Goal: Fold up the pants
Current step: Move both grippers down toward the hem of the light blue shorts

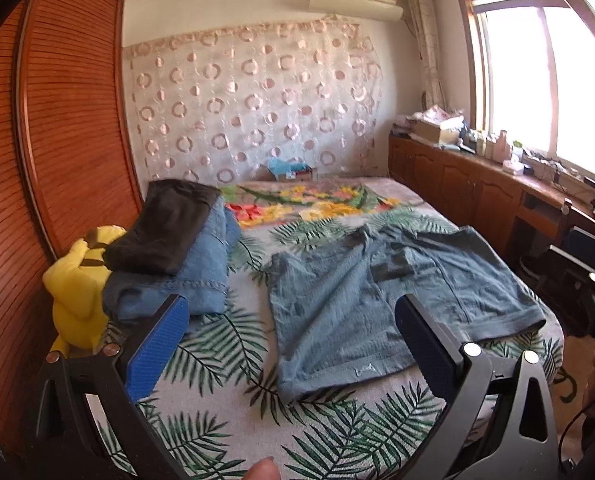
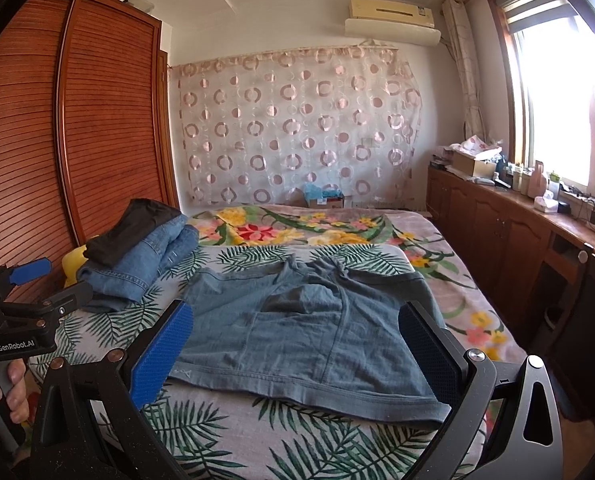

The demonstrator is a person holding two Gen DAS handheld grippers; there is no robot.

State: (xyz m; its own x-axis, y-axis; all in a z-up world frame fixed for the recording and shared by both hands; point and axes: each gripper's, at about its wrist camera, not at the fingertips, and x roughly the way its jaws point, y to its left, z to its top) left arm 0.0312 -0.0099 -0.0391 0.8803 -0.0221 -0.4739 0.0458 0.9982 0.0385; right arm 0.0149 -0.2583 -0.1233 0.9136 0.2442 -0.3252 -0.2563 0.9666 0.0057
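Grey-blue shorts (image 2: 297,332) are spread flat on the bed (image 2: 297,452), near its front edge, waistband toward the far side and hems toward the cameras; a dark patch is seen at the crotch. A pile of folded jeans (image 1: 201,272) topped by a black garment (image 1: 165,224) is stacked at the bed's left edge. Both the left gripper (image 1: 293,344) and right gripper (image 2: 297,348) are held wide apart above the bed, nothing gripped.
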